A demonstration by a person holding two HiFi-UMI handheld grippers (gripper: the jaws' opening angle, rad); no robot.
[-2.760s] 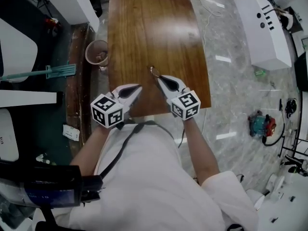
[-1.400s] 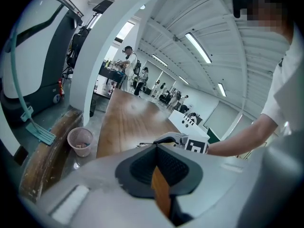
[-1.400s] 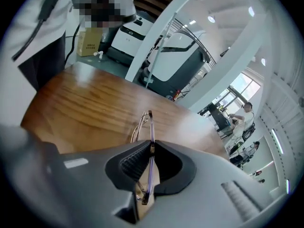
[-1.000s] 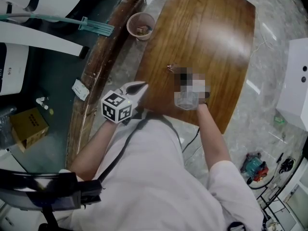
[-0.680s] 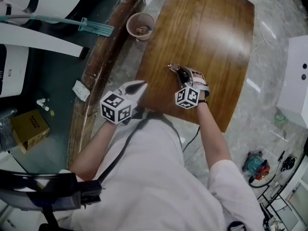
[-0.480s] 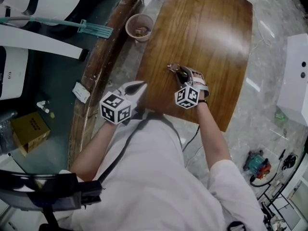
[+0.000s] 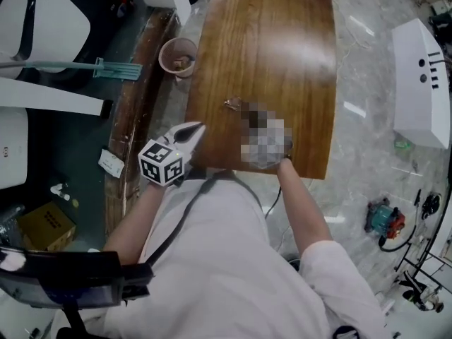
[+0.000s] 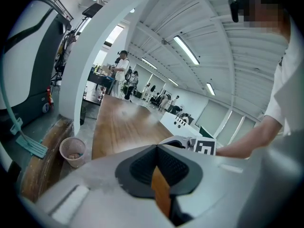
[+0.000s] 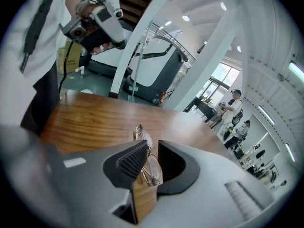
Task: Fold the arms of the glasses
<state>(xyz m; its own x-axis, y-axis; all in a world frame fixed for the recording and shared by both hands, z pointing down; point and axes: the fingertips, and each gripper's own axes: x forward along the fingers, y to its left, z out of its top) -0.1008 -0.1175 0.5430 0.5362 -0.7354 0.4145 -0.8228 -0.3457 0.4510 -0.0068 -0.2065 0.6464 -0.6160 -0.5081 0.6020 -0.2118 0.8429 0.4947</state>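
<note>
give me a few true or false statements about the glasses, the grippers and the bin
1. The left gripper is shut with nothing in it. True.
2. The glasses are held by the left gripper. False: they lie between the jaws of the right gripper, which are closing and stand apart.
3. The bin stands on the table. False: it is on the floor beside the table.
4. The glasses lie on the table. True.
</note>
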